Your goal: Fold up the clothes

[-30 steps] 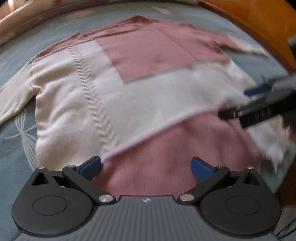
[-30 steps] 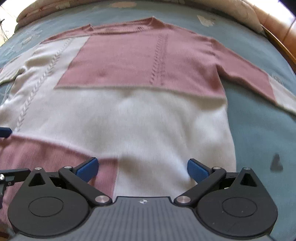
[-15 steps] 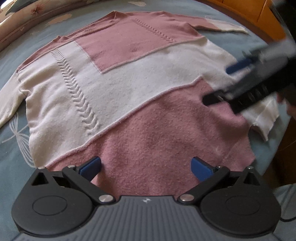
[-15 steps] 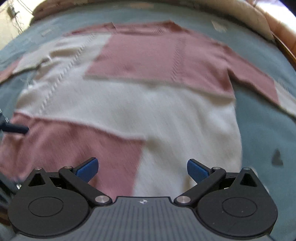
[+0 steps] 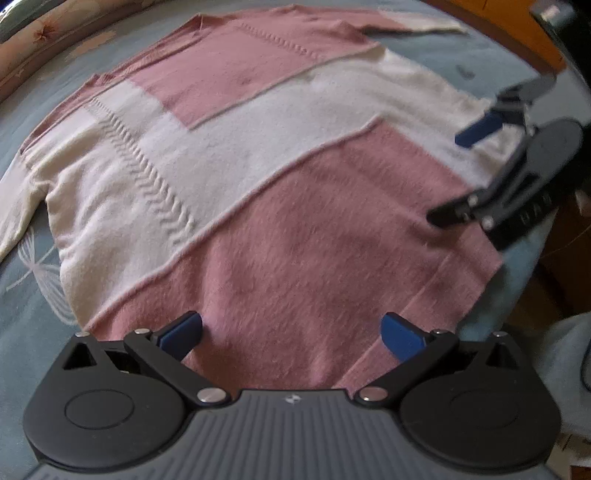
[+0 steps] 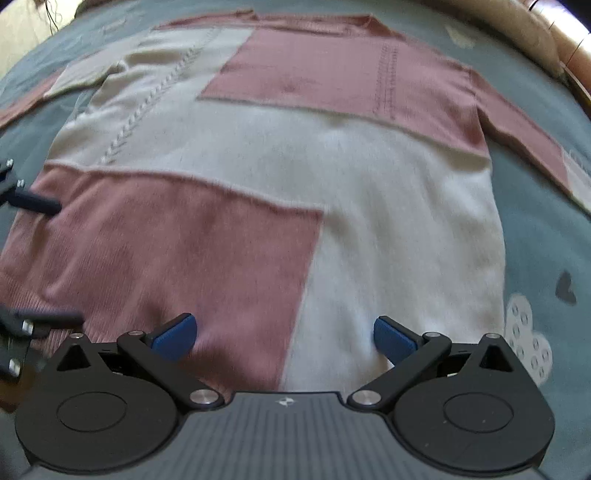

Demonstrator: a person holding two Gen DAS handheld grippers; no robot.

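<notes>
Sweater: a pink-and-cream colour-block knitted sweater [image 5: 280, 192] lies face up and spread flat on the blue-grey patterned bedspread [image 6: 535, 229], neckline far from the cameras, hem nearest them. Lying flat like this gives clean edges to fold from.
Sleeves: both reach out sideways; the pink sleeve with a cream cuff [image 6: 532, 155] angles away over the bedspread, not yet folded in.
Hem: the ribbed pink bottom panel [image 5: 436, 302] sits just ahead of both tools, probably because the hem corners are the natural first hold.
Left gripper: the black two-finger left gripper with blue pads [image 5: 291, 334] hovers low over the pink lower panel, fingers spread wide, nothing between them.
Right gripper: the matching black right gripper [image 6: 284, 334] hangs over the seam where pink meets cream near the hem, fingers likewise apart and empty. In the left wrist view it shows at the right edge, above the sweater's side.
Why side by side: the two tools sit near each other along the hem, one toward each half, which suits a two-handed lift that keeps the knit from skewing.
Stage: judged from the flat garment, no fold is made yet.
Handling: the fuzzy knit looks soft and stretchy, so a shallow pinch may catch only the top layer.
Surroundings: a floral cushion edge [image 5: 48, 33] borders the bed.
</notes>
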